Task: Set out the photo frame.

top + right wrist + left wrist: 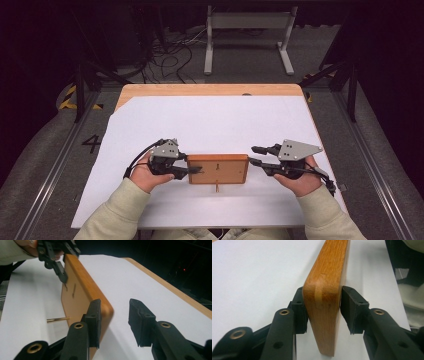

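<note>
On the white sheet [215,120] covering the tabletop [210,90], a wooden board [218,169] stands on its long edge, near the person's side and between the two tools. The left tool [192,170] is clenched on the board's left end; in the left gripper view its black pads [299,312] press both faces of the board [325,297], where a paler inlaid strip crosses the rounded end. The right tool [256,155] is released, its jaws spread wide at the board's right end; in the right gripper view one jaw lies against the near face of the board [85,287], the other stands apart. A thin brass-coloured pin [58,319] sticks out from the board's lower edge over the sheet.
</note>
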A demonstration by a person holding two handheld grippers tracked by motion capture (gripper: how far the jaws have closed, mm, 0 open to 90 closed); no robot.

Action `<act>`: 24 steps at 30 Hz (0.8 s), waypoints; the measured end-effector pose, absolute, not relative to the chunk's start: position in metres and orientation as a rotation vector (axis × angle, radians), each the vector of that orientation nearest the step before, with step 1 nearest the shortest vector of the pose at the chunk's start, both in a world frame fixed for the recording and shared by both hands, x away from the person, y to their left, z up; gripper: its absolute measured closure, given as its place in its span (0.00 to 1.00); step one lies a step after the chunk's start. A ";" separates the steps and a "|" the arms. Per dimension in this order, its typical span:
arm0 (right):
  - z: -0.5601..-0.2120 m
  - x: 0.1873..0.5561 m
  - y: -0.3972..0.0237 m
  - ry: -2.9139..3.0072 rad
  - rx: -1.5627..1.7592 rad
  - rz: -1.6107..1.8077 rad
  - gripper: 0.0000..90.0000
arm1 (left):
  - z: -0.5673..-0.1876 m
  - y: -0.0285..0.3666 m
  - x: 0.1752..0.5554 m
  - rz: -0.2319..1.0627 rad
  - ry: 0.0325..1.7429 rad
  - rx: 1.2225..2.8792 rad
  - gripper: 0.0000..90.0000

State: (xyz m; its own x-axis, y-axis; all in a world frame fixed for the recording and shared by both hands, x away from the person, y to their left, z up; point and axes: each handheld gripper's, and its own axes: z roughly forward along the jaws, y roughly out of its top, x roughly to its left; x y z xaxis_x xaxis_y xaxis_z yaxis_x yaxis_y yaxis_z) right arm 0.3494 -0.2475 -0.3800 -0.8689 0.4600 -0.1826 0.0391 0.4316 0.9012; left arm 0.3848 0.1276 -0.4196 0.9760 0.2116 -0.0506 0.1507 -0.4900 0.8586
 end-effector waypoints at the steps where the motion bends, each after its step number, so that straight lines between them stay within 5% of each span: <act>1: -0.381 0.349 -0.249 2.287 0.433 1.423 0.70 | -0.419 0.128 0.382 0.076 0.245 2.095 0.68; 15: -0.395 0.351 -0.269 2.320 0.588 1.357 0.70 | -0.417 0.130 0.363 0.058 0.173 2.115 0.75; 24: -0.401 0.350 -0.270 2.349 0.605 1.352 0.70 | -0.419 0.127 0.349 -0.002 0.085 2.150 0.65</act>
